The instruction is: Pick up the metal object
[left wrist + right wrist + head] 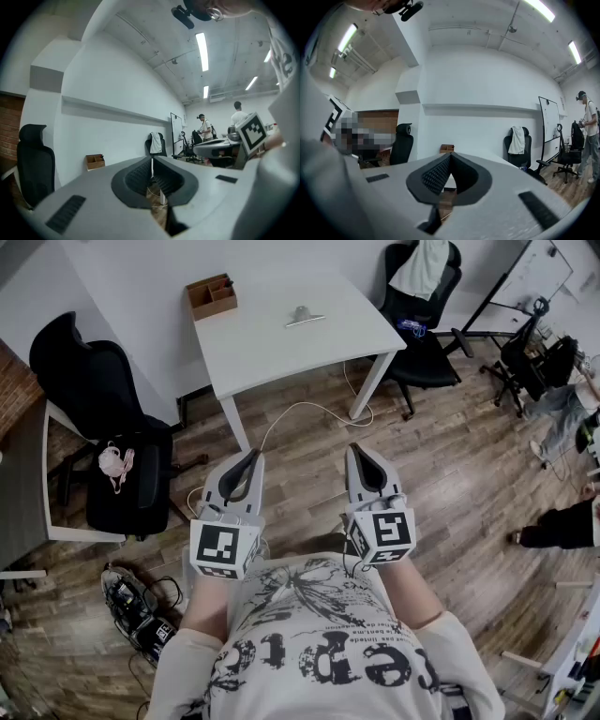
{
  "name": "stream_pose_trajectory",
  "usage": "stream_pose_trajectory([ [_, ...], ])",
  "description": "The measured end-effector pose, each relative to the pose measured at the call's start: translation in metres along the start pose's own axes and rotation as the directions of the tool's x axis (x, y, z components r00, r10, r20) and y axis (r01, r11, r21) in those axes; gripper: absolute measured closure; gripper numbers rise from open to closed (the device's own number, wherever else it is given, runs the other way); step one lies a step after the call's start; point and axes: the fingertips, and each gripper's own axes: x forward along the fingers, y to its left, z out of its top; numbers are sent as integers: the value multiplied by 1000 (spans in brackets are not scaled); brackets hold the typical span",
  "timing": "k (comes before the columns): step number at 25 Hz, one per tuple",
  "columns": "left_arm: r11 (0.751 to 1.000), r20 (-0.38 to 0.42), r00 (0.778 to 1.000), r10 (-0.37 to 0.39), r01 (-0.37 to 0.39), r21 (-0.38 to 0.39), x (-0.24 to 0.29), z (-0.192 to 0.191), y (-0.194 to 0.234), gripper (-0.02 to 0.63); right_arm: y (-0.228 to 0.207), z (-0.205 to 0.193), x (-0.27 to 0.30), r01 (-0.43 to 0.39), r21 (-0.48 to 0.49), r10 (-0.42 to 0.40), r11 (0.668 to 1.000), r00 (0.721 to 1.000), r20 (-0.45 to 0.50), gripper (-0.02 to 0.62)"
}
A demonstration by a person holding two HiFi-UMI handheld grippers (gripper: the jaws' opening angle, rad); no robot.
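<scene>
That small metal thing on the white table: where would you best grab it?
The metal piece lies flat and thin on the table, so probably take its raised middle from above, jaws across its short width. It is too small here to be sure.

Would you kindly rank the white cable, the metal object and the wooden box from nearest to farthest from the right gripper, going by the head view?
1. White cable, on the floor just ahead of the right gripper.
2. Metal object, near the middle of the table.
3. Wooden box, at the table's far left corner.
</scene>
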Motion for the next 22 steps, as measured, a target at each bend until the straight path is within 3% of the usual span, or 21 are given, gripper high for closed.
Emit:
stream_pose_trajectory([
  [10,1000,-6,1000,19,-19,-12,3,-7,15,594,10,-5,16,-24,-8,24,1000,1000,-9,604],
  [16,999,-22,999,47,-47,-20,19,-13,29,594,0,-6,41,-35,24,36,999,999,-10,603],
  [22,995,-48,994,102,-102,0,60,-24,40,594,-28,-17,93,-103,18,103,995,994,-20,604],
])
